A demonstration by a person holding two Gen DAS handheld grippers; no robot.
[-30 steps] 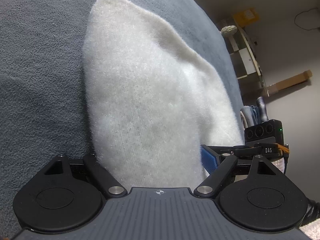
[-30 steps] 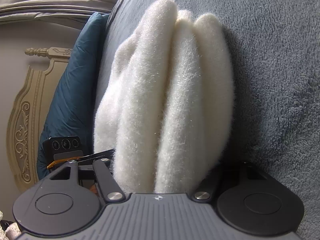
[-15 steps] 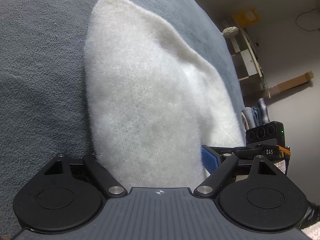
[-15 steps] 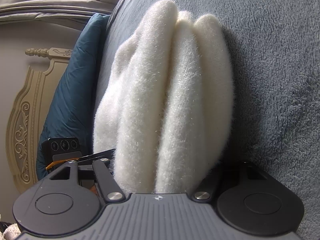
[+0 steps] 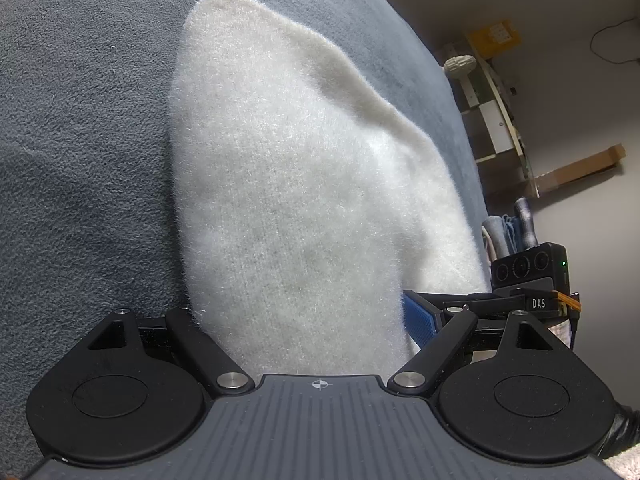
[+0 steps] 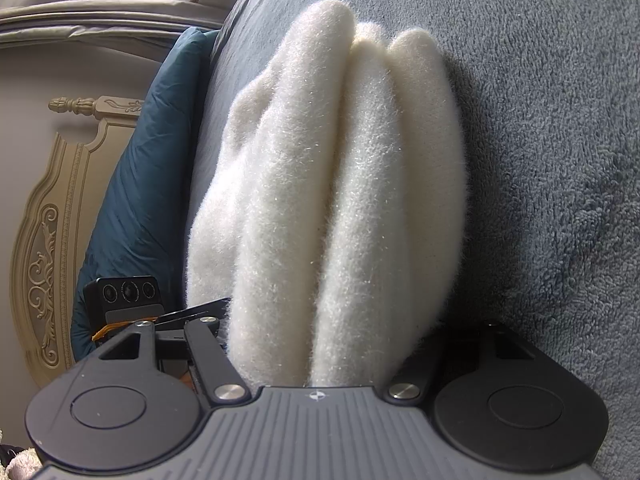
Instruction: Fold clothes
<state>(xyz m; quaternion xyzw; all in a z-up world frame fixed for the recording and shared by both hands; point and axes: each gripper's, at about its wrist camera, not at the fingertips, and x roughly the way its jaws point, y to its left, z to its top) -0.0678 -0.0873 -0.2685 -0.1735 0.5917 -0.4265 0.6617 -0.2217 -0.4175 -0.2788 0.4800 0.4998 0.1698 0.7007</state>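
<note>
A white fuzzy garment (image 5: 296, 184) lies folded into a thick bundle on the grey fleece blanket (image 5: 80, 152). In the left wrist view it fills the gap of my left gripper (image 5: 304, 320), which is shut on one end of it. One blue pad (image 5: 418, 320) shows against its edge; the other finger is hidden. In the right wrist view the garment (image 6: 340, 184) shows as several stacked folds squeezed in my right gripper (image 6: 324, 340), whose fingertips are buried in the pile. Each gripper's camera block peeks into the other's view at the bundle's side.
The grey blanket (image 6: 560, 160) covers the bed around the bundle. A teal pillow (image 6: 148, 184) leans on the carved cream headboard (image 6: 44, 248). Beyond the bed's edge stand a shelf unit (image 5: 492, 92), a long cardboard box (image 5: 580, 168) and folded cloths (image 5: 508, 228).
</note>
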